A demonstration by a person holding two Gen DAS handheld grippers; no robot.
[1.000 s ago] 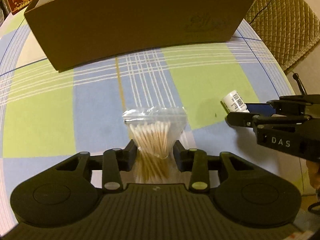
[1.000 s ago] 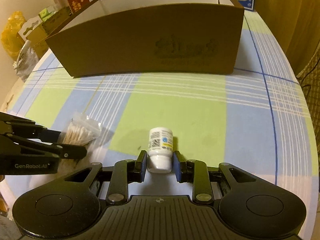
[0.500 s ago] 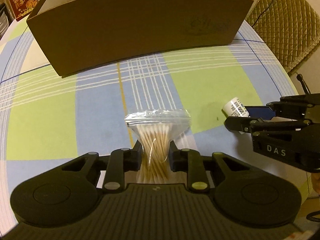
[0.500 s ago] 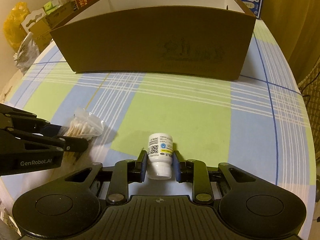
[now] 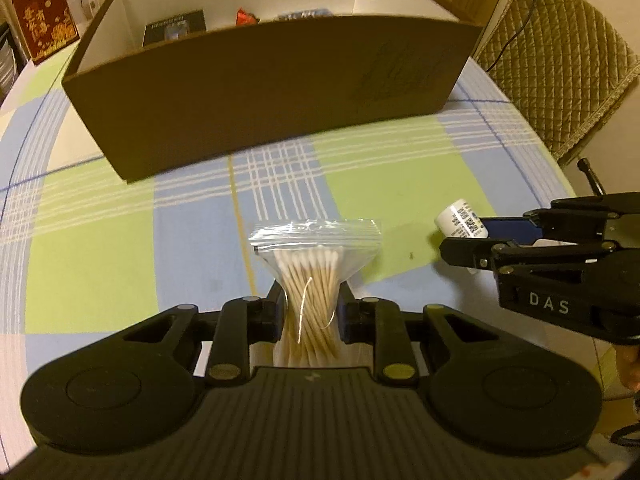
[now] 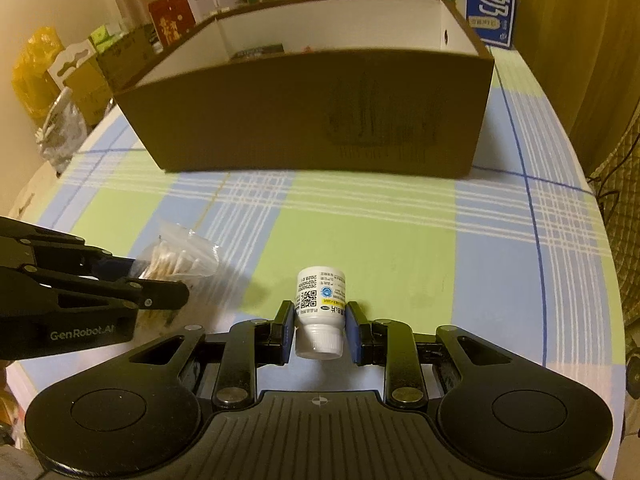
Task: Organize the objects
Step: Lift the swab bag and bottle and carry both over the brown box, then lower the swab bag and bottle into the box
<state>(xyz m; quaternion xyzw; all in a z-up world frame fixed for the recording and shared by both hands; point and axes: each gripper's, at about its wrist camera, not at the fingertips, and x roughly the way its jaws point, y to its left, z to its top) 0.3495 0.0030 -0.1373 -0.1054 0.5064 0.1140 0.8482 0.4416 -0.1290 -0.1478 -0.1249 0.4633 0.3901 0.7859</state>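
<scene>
Left gripper (image 5: 309, 312): mine, jaws pinching a swab bag (image 5: 316, 276) at its waist so the plastic bunches between the pads. The zip-top end fans out ahead of the fingers, and the bag looks lifted off the cloth (image 5: 100, 248).

Right gripper (image 6: 319, 330): mine, blue pads pressed on a bottle (image 6: 320, 312). It is small, white and labelled, held sideways with the cap toward the camera and the base pointing forward. It appears clear of the table, though I cannot be sure of that.

Box (image 5: 272, 92): brown cardboard with a white inside, open at the top, standing at the far side of the cloth and well apart from both loads. A few packets lie at its far wall. What they are is too small to read.

Chair (image 5: 560, 68): quilted cover, beyond the table edge on my right. Not part of the job.

Step in hand: both pieces are gripped, so I judge this to be the carry toward the box, with nothing dropped in yet.

Next move calls for: raising each load above the near wall, which stands tall from this angle, then moving forward over the rim before I let go. The bag is limp and will sag, so it needs extra height. The bottle is round and could roll on landing, so I should release it low.
</scene>
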